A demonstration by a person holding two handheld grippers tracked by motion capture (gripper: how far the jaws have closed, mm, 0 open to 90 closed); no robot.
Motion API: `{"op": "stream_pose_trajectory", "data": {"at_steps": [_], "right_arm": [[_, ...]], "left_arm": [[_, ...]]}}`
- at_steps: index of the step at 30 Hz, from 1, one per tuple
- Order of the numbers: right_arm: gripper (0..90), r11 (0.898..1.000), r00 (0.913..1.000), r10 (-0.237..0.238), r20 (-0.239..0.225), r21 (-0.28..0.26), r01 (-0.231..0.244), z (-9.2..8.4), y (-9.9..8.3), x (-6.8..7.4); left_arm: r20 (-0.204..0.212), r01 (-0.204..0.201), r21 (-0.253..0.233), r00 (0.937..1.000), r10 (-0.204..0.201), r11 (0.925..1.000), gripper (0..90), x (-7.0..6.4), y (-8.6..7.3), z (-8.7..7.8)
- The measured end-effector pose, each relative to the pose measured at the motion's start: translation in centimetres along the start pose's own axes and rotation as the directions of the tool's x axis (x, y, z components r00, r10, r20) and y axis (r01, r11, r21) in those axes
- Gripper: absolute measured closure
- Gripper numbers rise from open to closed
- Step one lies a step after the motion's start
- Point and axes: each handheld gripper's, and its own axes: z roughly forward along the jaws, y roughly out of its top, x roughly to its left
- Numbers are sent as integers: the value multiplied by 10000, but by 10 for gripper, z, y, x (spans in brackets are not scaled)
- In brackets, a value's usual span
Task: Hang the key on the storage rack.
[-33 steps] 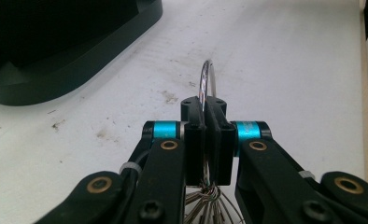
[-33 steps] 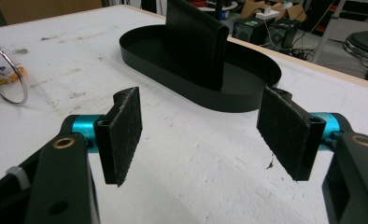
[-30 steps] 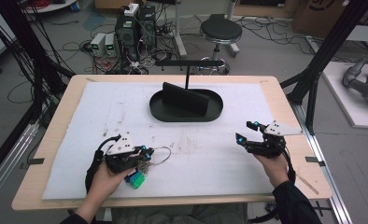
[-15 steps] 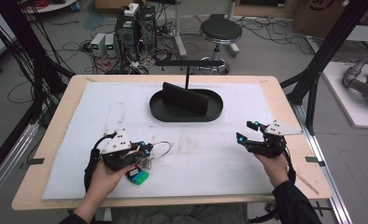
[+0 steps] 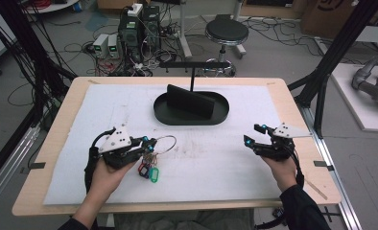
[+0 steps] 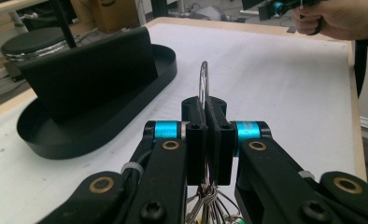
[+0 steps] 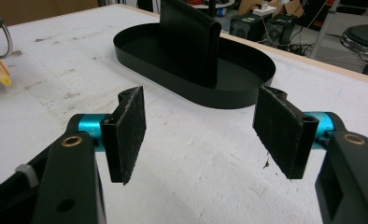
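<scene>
Key ring (image 6: 204, 83) clamped in left hand-held gripper (image 6: 205, 116)

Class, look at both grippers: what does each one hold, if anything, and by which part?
The left gripper pinches a key ring by its wire loop, keys and tags dangling below. The right gripper holds nothing.

Black tray (image 5: 177, 117) with upright stand (image 5: 192, 76) blocks table's far middle — near half (white mat (image 5: 216, 163)) open.

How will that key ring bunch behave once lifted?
Likely floppy: the tags dangle below the left tool, shut on the wire ring. Probably swings, may slip, since the ring is thin. Looks light.
</scene>
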Motion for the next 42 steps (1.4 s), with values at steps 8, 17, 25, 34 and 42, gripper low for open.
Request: {"op": "stream_pose_trajectory", "data": {"at_steps": [8,17,25,34,42], "right_arm": [[351,10000,10000,15,-3,-6,-15,0,0,0],[351,10000,10000,66,38,-20,-66,1,0,-2],[352,9998,9999,160,-26,-71,-160,0,0,-3],[354,9998,9999,121,-15,-127,-121,0,0,-3],[354,9997,9998,192,-39,-132,-192,0,0,-3]], "left_arm": [[-104,-79,-336,9999,76,9994,866,6,13,1],[-330,36,-848,9994,-64,9964,866,22,31,8],[-586,-64,-1101,9983,-1,9939,866,31,45,16],[-767,66,-1465,9969,-180,9892,866,41,56,23],[-1148,57,-1728,9930,-259,9849,866,52,63,25]]}}
